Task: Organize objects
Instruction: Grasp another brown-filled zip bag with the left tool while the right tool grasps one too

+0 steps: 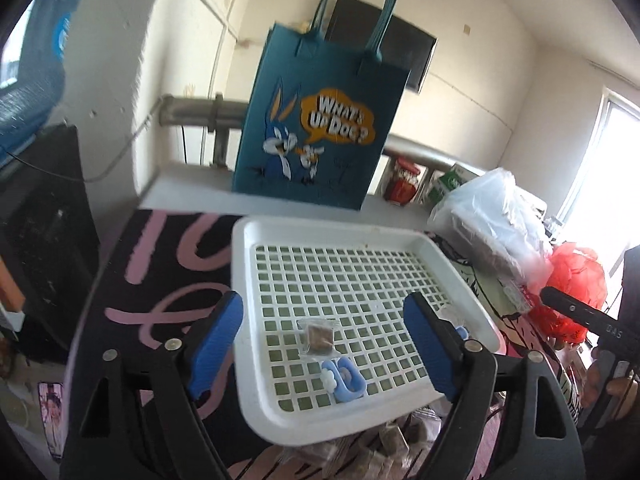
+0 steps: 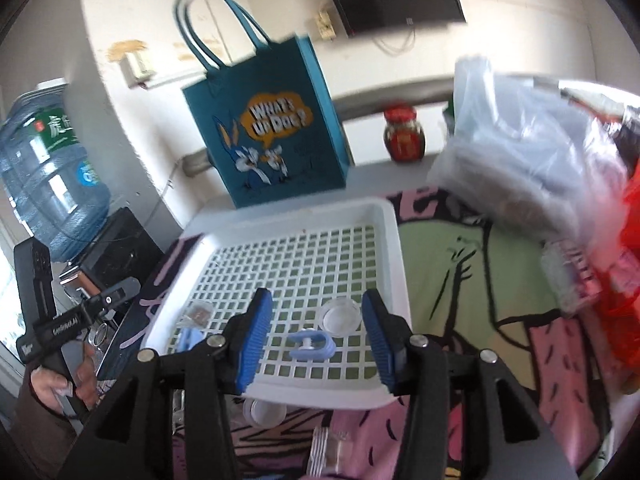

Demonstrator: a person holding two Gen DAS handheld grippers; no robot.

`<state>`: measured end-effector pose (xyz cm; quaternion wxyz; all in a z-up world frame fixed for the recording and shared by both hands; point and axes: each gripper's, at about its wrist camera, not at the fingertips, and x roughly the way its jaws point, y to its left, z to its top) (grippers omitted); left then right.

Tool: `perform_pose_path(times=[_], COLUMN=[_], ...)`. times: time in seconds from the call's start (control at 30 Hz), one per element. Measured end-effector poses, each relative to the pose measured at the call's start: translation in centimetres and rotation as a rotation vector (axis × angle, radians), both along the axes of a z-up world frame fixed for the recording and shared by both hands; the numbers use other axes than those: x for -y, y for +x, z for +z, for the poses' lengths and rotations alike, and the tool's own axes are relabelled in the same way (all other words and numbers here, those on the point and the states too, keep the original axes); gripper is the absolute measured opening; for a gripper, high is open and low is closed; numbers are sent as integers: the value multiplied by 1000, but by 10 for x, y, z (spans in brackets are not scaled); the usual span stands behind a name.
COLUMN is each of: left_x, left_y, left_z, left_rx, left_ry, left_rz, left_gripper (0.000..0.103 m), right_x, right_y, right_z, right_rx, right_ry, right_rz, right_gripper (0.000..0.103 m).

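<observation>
A white perforated tray point(image 1: 332, 232) lies on a patterned cloth. In the left wrist view it holds a brown cube in a clear wrapper point(image 1: 316, 336) and a light blue clip point(image 1: 344, 378). My left gripper point(image 1: 324, 344) hovers over them, open wide, its pads touching nothing. In the right wrist view my right gripper point(image 2: 318, 342) is open over the tray's point(image 2: 300, 210) near edge. A second blue clip point(image 2: 312, 346) lies on the grid between its fingers, clear of both pads. A clear round lid point(image 2: 340, 316) sits just beyond, and the wrapped cube point(image 2: 200, 314) is at the left.
A blue paper bag point(image 1: 316, 128) with a cartoon rabbit stands behind the tray, beside a red jar point(image 2: 404, 134). Plastic bags point(image 2: 532, 152) crowd the right side. More wrapped cubes point(image 1: 392, 440) and another clear lid point(image 2: 264, 412) lie in front of the tray. A water bottle point(image 2: 48, 176) stands at the left.
</observation>
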<state>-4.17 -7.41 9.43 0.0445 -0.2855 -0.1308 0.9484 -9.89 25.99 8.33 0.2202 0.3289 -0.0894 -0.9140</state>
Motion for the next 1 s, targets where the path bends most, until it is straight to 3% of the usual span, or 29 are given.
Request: perform_pose_path(times=[0.07,0.23,0.47,0.73,0.83,0.9,1.0], left_x=[0,-1,-12,-20,-22,-23,-25], left_y=[14,47,58,34,27,22,21], left_z=[2,-12,-52,-82,-88,-92,-91], left_rx=[-15,12,127,238,258,288,283], left_ry=[-16,-41,-105,-144,-148,-137,-138], left_rz=[-7,-49,-81,-82,-92,-104,-110], left_gripper=[89,89,89,88,80,69,60], right_x=[-8,-14,-4,10,12,13,14], right_y=[24,62,79,68,63,62,60], right_z=[11,14,-24,-69,-76,-78,-80], right_rx=[-67,-135,-52,49,67,67,71], right_ry=[-4,-2,92,198,209,213,218], right_rz=[7,17,66,65,72,72,81], right_gripper=[50,53,53,53,53,51,41])
